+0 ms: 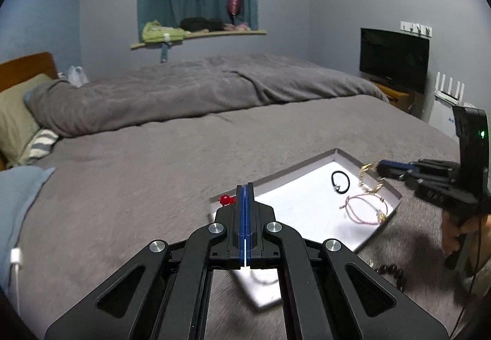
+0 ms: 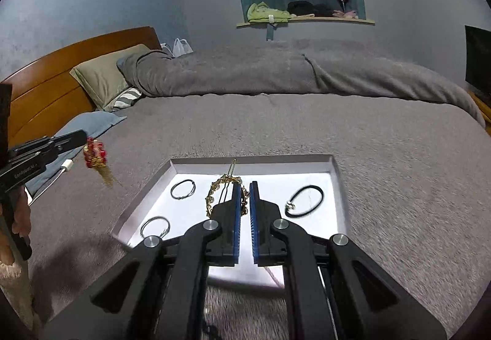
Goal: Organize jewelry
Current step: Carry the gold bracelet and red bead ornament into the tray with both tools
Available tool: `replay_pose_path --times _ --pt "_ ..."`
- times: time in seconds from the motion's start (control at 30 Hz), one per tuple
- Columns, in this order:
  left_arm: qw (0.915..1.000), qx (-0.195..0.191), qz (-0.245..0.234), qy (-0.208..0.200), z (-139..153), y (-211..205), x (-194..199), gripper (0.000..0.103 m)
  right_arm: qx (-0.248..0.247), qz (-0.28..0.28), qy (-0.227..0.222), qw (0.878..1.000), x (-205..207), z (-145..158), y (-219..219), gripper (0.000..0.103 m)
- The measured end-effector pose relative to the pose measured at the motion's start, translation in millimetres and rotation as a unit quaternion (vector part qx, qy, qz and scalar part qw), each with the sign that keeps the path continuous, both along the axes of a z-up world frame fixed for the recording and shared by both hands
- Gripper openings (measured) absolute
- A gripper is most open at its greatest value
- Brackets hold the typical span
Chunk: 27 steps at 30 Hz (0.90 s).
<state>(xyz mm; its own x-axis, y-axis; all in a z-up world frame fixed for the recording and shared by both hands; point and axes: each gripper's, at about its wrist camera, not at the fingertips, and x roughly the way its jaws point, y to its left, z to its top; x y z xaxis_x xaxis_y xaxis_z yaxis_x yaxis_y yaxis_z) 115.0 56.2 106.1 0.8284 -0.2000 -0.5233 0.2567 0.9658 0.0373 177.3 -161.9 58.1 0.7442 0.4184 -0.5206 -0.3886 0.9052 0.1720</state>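
Both wrist views look forward and down, sharing the white tray (image 1: 353, 160) on the bed (image 2: 399, 156).

A tray (image 2: 334, 168) lies on the bed (image 2: 383, 140), bracelets (image 2: 304, 200) inside it.

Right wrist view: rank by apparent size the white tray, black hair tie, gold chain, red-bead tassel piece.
1. white tray, by far the largest.
2. gold chain and black hair tie: close; the chain is partly hidden by the right gripper, so unranked.
3. red-bead tassel piece, hanging from the left gripper; nearer the camera, so unsure.
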Motion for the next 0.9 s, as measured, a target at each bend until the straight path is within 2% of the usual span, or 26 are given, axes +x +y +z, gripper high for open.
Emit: replay_pose_path --times 0.13,0.3,0.53,0.73,0.9 --pt "0.9996 0.006 -0.024 0.016 -12 -21 28 0.001 -0.001 -0.002 0.016 1.0 21 -12 10 0.005" --pt "0.9984 -0.007 -0.042 0.037 -27 -42 58 0.001 -0.008 -0.018 0.038 0.999 49 -18 18 0.005" --pt "0.996 0.0 -0.025 0.085 -67 -61 108 0.001 -0.028 -0.054 0.081 0.995 82 -34 24 0.005" --pt "0.9932 0.013 -0.01 0.115 -97 -58 121 0.001 -0.036 -0.067 0.099 0.992 95 -53 26 0.005" --pt "0.9916 0.032 -0.011 0.125 -103 -62 126 0.001 -0.042 -0.065 0.114 0.99 99 -65 29 0.006"
